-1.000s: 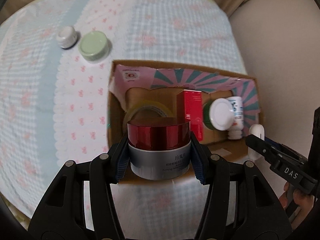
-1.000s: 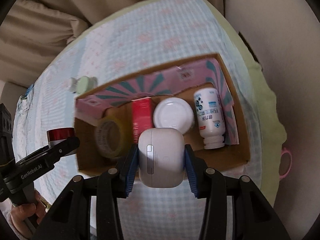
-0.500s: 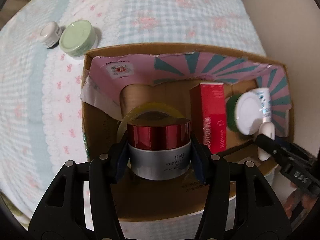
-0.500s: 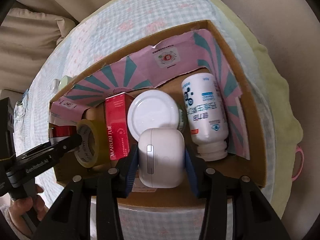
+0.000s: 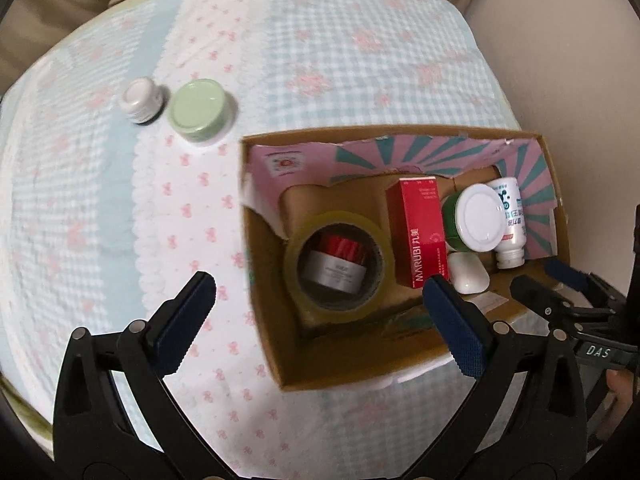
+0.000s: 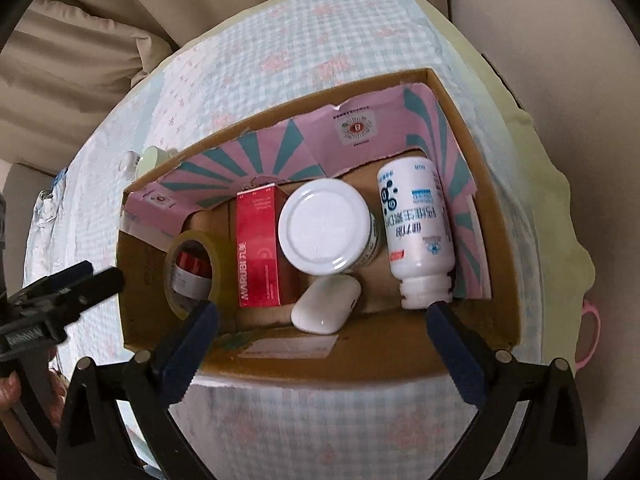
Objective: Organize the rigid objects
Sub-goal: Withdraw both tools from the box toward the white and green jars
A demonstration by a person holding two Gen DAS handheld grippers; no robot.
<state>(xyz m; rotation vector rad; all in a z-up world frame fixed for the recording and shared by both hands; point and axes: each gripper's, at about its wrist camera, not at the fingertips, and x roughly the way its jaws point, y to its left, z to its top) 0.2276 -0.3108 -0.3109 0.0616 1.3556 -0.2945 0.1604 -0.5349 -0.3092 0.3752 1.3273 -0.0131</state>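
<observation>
Left wrist view, left to right. Small white-capped jar [image 5: 141, 101] at 10 o'clock on the checked cloth [image 5: 320, 60], touching or just beside a green-lidded jar [image 5: 199, 110]. Left gripper [image 5: 320, 300] with jaws spread wide, nothing between the pads. Cardboard box [image 5: 264, 320] from centre toward 3 o'clock. Inside it: tape roll [image 5: 338, 266] standing ring-up, the red-lidded silver jar [image 5: 336, 266] sitting in its core; red MARUBI carton [image 5: 420, 236] just to the right; white earbud case [image 5: 468, 276] at the carton's near corner; white-lidded green jar [image 5: 478, 222]; white bottle [image 5: 510, 224] at the far right. Right gripper [image 5: 540, 280] enters at 4 o'clock over the box's near corner.

Right wrist view, left to right. Left gripper [image 6: 100, 276] seen at 9 o'clock outside the box wall [image 6: 360, 356]. The two loose jars show only as slivers behind the box rim at 10 o'clock. Tape roll [image 6: 196, 272] with the jar [image 6: 192, 272] in it, carton [image 6: 260, 252], white lid [image 6: 324, 226], earbud case [image 6: 326, 310] lying tilted below the lid and touching the carton's base. The bottle [image 6: 416, 232] is read here as lying neck toward the camera, label printed in blue. Right gripper [image 6: 320, 332] wide open, holding nothing. Pink loop [image 6: 590, 332] at 3 o'clock, unseen in the other view.
</observation>
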